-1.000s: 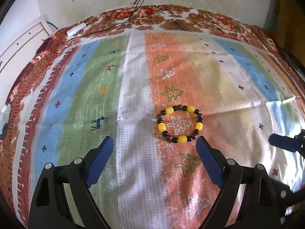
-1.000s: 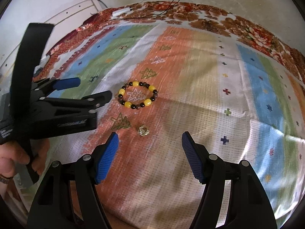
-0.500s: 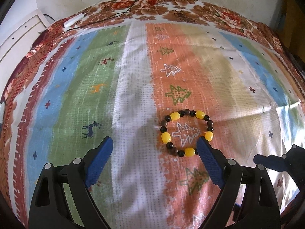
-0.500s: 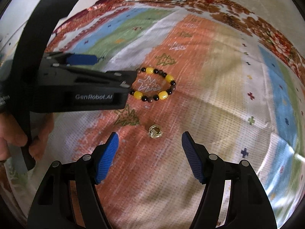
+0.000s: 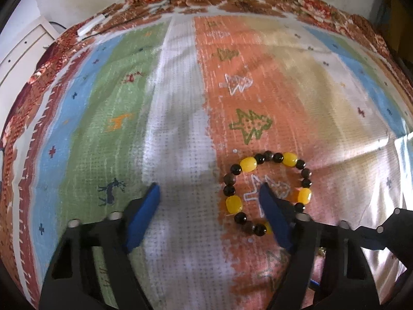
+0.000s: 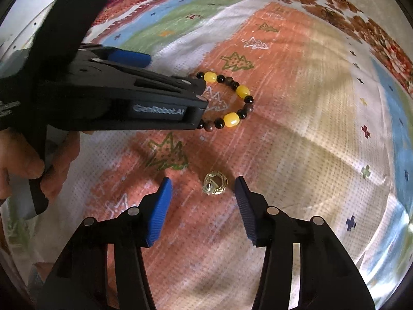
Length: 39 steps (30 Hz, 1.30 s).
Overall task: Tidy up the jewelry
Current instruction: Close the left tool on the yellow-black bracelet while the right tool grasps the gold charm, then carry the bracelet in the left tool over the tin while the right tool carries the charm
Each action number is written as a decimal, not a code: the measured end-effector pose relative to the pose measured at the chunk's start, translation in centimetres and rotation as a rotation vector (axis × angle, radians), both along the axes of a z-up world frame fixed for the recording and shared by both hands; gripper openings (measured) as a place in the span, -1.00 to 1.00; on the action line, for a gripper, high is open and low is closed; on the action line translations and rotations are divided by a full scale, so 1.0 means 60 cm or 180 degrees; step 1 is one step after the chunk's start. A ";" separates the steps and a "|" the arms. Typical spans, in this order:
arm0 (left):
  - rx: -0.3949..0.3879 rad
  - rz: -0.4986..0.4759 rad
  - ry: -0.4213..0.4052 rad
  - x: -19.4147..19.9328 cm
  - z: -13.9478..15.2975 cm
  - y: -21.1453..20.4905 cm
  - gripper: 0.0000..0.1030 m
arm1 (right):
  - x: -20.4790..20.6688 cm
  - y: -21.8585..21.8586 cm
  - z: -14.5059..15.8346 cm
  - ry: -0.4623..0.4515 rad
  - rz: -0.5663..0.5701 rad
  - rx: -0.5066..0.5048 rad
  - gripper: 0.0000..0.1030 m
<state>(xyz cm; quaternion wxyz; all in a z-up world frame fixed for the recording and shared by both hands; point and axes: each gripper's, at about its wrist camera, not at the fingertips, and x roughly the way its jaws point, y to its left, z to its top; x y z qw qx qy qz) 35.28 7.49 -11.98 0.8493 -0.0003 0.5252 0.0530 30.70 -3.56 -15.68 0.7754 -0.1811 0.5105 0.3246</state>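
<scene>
A bracelet of yellow and black beads [image 5: 268,191] lies on the striped cloth [image 5: 180,129]; it also shows in the right wrist view [image 6: 232,100]. My left gripper [image 5: 209,188] is open, low over the cloth; its right finger [image 5: 271,211] sits inside the bracelet ring, its left finger [image 5: 147,206] outside it. A small gold ring-like piece [image 6: 215,186] lies on the orange stripe. My right gripper [image 6: 204,183] is open around it, one finger on each side, apart from it.
The cloth [image 6: 296,129] has a floral border at the far edge. Black cables [image 5: 165,2] and a white bar [image 5: 90,24] lie near the back. A white cabinet [image 5: 18,51] stands at the left. My left gripper's body [image 6: 116,98] fills the left of the right wrist view.
Both grippers have come down and forward. The left one's right finger now reaches inside the bracelet. The right one now straddles the gold piece.
</scene>
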 end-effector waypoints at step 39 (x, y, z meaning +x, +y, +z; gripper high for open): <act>-0.0286 -0.0115 -0.0268 -0.071 0.090 -0.005 -0.78 | -0.024 -0.040 0.068 -0.0253 -0.0236 0.0132 -0.69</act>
